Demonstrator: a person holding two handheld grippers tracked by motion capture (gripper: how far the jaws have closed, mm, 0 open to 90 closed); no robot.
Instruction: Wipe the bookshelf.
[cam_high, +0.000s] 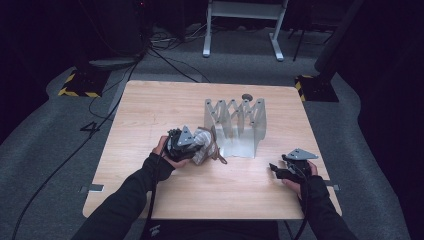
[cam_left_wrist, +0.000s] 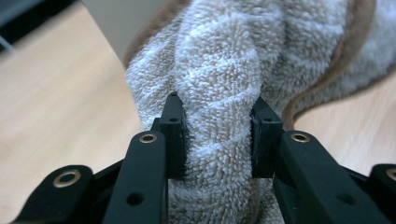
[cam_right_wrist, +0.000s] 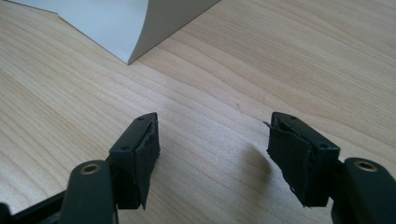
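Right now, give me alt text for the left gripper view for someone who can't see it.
The left gripper is shut on a fold of a fluffy grey-white towel with a brown edge, its two black jaws pressing in from either side. The towel lies on a light wooden table.

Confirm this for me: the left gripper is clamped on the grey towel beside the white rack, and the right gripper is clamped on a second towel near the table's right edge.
One thing is off. The right gripper holds nothing: the right gripper view shows its jaws apart over bare table. The left gripper is indeed clamped on the grey towel beside the white rack.
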